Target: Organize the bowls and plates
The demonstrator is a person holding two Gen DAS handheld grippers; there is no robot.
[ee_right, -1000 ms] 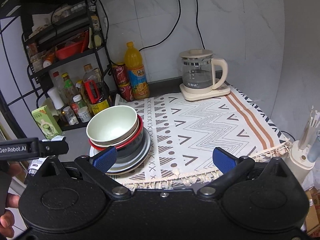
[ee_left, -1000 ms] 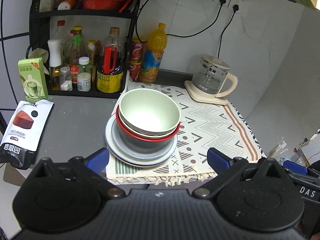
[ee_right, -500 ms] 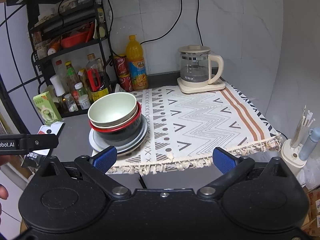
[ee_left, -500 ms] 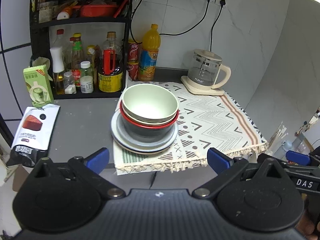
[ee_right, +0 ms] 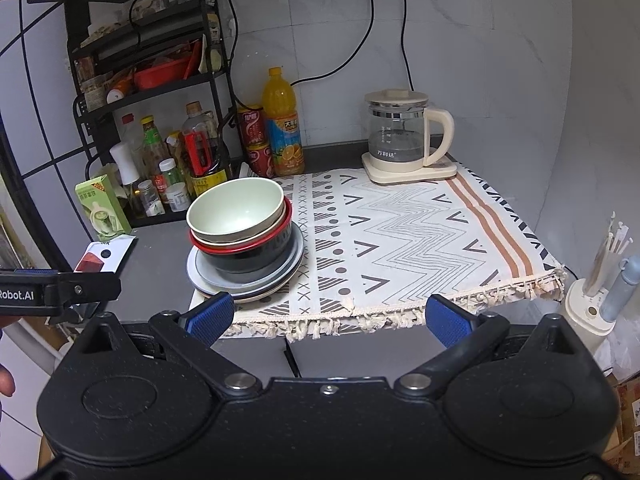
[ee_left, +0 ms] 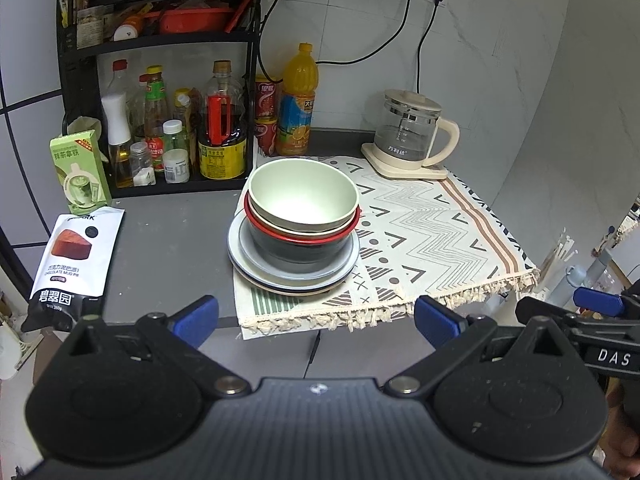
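Ceramic stack [ee_left: 294,240]: heavy, rigid, breakable, likely slick; judged best gripped at a rim.
Plates [ee_left: 244,264]: bottom layer, on the counter [ee_left: 168,248] at the mat's [ee_left: 420,232] left edge.
Pale green bowl [ee_left: 302,196]: topmost, nested in the red-rimmed bowl [ee_left: 304,236].
Left hand-held gripper [ee_left: 316,318]: released, empty, short of the stack.
Right hand-held gripper [ee_right: 328,316]: released, empty, stack ahead-left.

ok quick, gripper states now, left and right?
Left gripper: open, holding nothing, short of the stack of bowls and plates.
Right gripper: open, holding nothing.
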